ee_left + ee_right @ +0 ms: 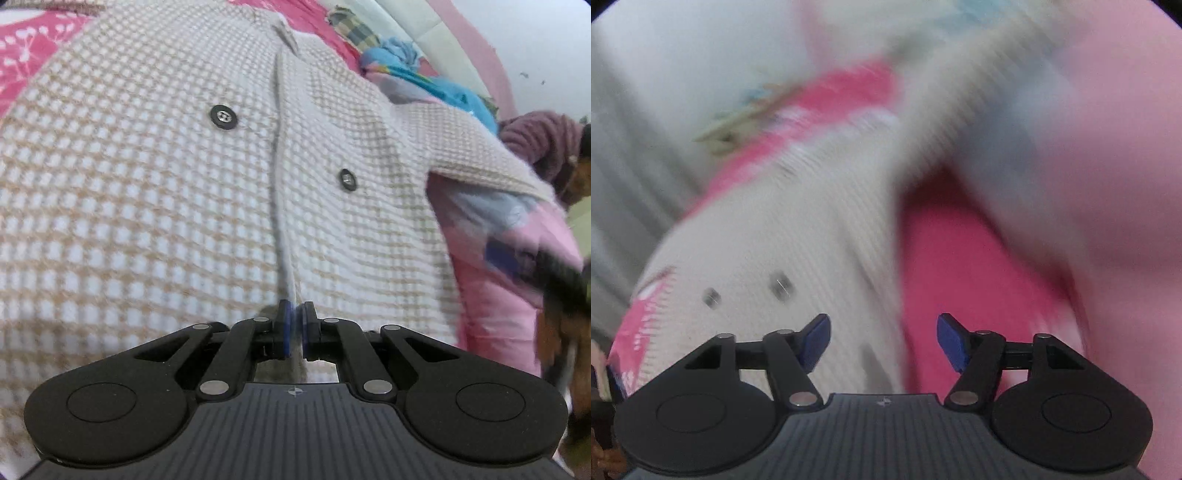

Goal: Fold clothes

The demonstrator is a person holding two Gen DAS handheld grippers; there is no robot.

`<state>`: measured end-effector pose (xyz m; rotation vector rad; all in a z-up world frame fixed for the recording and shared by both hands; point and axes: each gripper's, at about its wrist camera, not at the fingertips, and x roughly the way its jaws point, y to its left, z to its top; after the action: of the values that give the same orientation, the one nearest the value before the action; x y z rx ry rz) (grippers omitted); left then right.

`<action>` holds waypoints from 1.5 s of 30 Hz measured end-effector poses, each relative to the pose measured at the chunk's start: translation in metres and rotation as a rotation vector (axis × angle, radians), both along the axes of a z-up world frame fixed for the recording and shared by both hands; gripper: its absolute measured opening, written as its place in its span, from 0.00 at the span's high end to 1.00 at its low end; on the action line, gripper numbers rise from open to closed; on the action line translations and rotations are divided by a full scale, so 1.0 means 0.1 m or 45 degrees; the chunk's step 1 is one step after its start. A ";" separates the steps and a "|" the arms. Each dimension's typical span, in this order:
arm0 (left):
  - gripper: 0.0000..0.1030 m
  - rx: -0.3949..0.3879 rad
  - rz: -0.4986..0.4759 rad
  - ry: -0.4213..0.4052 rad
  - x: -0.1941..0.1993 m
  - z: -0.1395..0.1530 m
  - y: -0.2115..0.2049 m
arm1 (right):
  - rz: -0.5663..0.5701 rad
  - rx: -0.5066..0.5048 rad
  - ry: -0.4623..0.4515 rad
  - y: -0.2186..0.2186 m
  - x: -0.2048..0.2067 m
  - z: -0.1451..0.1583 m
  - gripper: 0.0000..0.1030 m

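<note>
A cream-and-tan waffle-knit cardigan (155,206) is spread over a pink floral bedsheet (26,55), and its lower front edge is pinched between the closed pads of the left gripper (295,332). The fold appears to be at its start: the hem is gripped while the right gripper (882,341), seen through heavy blur, is held with its jaws wide apart and empty above the cardigan's side. A second grip on that side seems called for next. Two dark round buttons (223,117) flank the placket. Beyond the cardigan's collar, a crumpled pile of blue and checked clothes (399,66) is seen.
</note>
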<state>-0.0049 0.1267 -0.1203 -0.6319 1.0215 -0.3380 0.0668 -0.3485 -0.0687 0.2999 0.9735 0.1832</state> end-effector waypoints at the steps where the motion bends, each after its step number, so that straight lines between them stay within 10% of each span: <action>1: 0.96 -0.011 0.001 0.013 0.00 -0.01 0.01 | -0.060 0.044 0.050 -0.09 -0.14 -0.12 0.37; 4: 0.95 -0.058 -0.024 0.050 0.01 -0.01 0.02 | -0.197 0.260 0.122 -0.29 -0.55 -0.34 0.37; 9: 0.65 -0.093 -0.110 0.133 0.01 -0.04 -0.06 | -0.171 0.354 0.123 -0.24 -0.83 -0.54 0.37; 10: 0.66 -0.062 -0.115 0.142 0.01 -0.06 -0.09 | -0.122 0.332 0.128 -0.17 -0.82 -0.57 0.50; 11: 0.75 -0.025 -0.115 0.137 0.00 -0.07 -0.12 | -0.074 0.294 0.137 -0.09 -0.80 -0.56 0.91; 14: 0.95 0.084 -0.106 0.093 -0.05 -0.03 -0.20 | 0.028 0.225 0.062 0.07 -0.88 -0.33 0.91; 21: 0.94 0.233 -0.137 0.072 -0.07 0.04 -0.18 | 0.062 0.054 0.181 0.08 -0.78 -0.48 0.76; 25: 0.94 0.272 -0.164 0.055 -0.05 0.02 -0.21 | -0.011 0.187 -0.110 -0.21 -0.56 -0.02 0.49; 31: 0.92 0.252 -0.165 0.086 0.04 -0.02 -0.20 | -0.024 0.190 -0.289 -0.07 0.76 -0.04 0.41; 35: 0.91 0.266 -0.177 0.063 -0.03 0.00 -0.19 | -0.046 0.214 -0.253 0.18 1.53 -0.46 0.47; 37: 0.91 0.279 -0.187 0.051 -0.03 0.00 -0.21 | 0.006 0.206 -0.212 0.29 1.79 -0.64 0.91; 43: 0.90 0.310 -0.234 0.032 -0.03 0.02 -0.21 | 0.080 -0.137 -0.352 0.36 1.97 -0.74 0.91; 45: 0.90 0.316 -0.248 0.031 -0.01 0.03 -0.22 | 0.117 -0.237 -0.360 0.39 2.00 -0.85 0.74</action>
<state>-0.0061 0.1049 -0.1176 -0.3138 1.1311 -0.3674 0.2669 -0.3100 -0.1532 0.0556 0.7175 0.2110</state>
